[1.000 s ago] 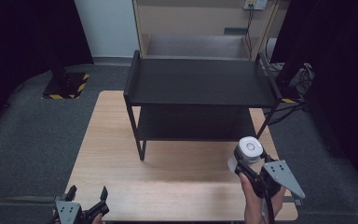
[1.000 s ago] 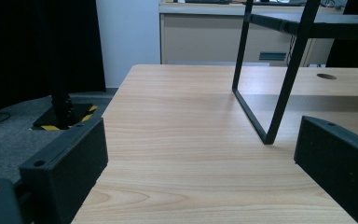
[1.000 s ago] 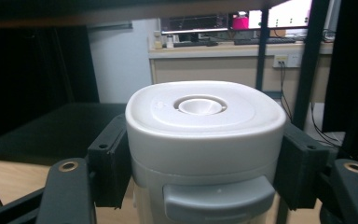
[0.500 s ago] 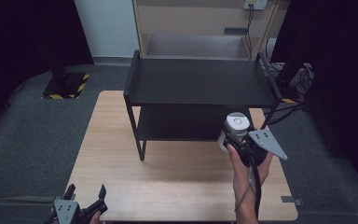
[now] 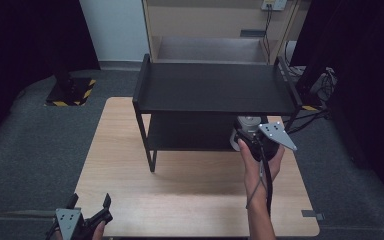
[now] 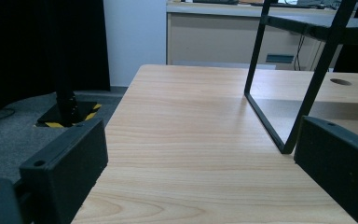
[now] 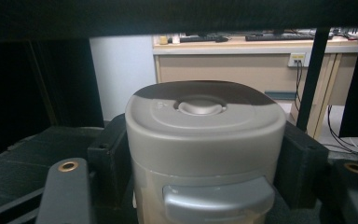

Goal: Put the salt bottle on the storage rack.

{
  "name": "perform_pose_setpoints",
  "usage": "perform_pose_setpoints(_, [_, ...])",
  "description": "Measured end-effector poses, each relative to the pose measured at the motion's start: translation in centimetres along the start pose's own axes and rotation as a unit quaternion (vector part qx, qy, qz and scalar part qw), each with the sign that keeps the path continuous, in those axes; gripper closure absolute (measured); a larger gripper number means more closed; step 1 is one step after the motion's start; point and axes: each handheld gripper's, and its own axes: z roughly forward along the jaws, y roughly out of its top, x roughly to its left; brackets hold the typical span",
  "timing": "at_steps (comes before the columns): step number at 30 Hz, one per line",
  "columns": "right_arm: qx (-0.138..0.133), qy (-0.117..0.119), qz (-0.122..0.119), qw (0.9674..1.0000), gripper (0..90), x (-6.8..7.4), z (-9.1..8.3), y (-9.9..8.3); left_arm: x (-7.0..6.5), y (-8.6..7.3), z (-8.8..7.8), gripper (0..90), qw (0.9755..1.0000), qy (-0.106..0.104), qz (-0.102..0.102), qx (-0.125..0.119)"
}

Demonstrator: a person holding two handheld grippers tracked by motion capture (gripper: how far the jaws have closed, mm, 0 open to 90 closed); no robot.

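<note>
Grey lidded container (image 5: 245, 131) sits clamped in the right gripper (image 5: 252, 135) at the front right edge of the black two-tier shelf (image 5: 215, 90), partly under its top board, in the high view; the left gripper (image 5: 87, 220) hovers at the wooden table's (image 5: 190, 185) near left corner, jaws spread. From the left gripper view, both black jaws stand wide apart over bare tabletop, a shelf leg (image 6: 314, 84) ahead. From the right gripper view, the jaws press both sides of the container (image 7: 205, 154), its lid under the shelf's dark board.
</note>
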Motion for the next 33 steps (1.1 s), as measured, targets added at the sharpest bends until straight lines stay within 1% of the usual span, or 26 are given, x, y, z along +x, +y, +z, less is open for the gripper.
perform_pose_setpoints(4, [0.003, 0.001, -0.001, 1.0000, 31.7, 0.1, 0.7, -0.3, 0.1, 0.0, 0.2, 1.3, 1.0000, 0.001, -0.001, 0.001])
perform_pose_setpoints(11, [0.001, -0.011, -0.013, 0.9999, 31.6, 0.6, 1.7, -0.3, 0.2, -0.1, 0.3, 1.3, 1.0000, 0.001, -0.001, 0.004])
perform_pose_setpoints(16, [-0.004, -0.013, -0.016, 0.9998, 31.6, 0.6, 2.4, -0.5, 0.3, -0.1, 0.3, 1.3, 1.0000, 0.003, -0.002, 0.004])
perform_pose_setpoints(26, [-0.008, -0.015, -0.017, 0.9997, 31.5, 0.5, 2.9, -0.7, 0.6, -0.2, 0.4, 1.3, 1.0000, 0.003, -0.005, 0.007])
perform_pose_setpoints(33, [-0.008, -0.014, -0.014, 0.9998, 31.2, 0.5, 2.9, -0.7, 0.7, -0.2, 0.3, 1.4, 1.0000, 0.003, -0.007, 0.005])
